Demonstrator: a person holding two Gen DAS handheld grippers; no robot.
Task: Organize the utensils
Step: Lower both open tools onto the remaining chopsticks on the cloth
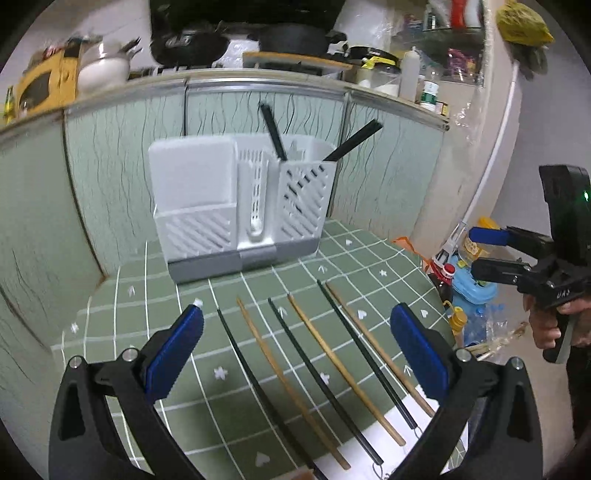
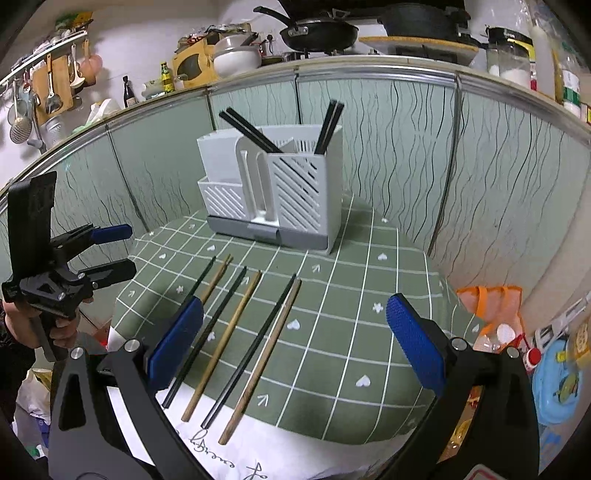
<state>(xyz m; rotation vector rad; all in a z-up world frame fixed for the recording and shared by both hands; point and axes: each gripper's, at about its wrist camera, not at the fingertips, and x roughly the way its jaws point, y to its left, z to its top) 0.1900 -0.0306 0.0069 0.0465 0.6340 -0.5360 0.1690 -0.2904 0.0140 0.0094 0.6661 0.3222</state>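
Observation:
Several chopsticks lie side by side on the green checked tablecloth (image 1: 332, 254), black ones (image 1: 321, 380) alternating with wooden ones (image 1: 343, 369); they also show in the right wrist view (image 2: 236, 332). A white slatted utensil holder (image 1: 240, 206) (image 2: 273, 192) stands behind them with black chopsticks (image 1: 273, 131) (image 2: 328, 127) upright in its compartments. My left gripper (image 1: 295, 350) is open and empty above the row. My right gripper (image 2: 295, 343) is open and empty, over the row's right side; it also shows in the left wrist view (image 1: 487, 254).
Green patterned panels (image 2: 406, 147) wall the table at the back and sides. A counter above holds pans (image 2: 317, 33), a pot and jars. Bottles and an orange bag (image 2: 491, 306) sit beyond the table's right edge. White cloth (image 2: 207, 454) shows at the front edge.

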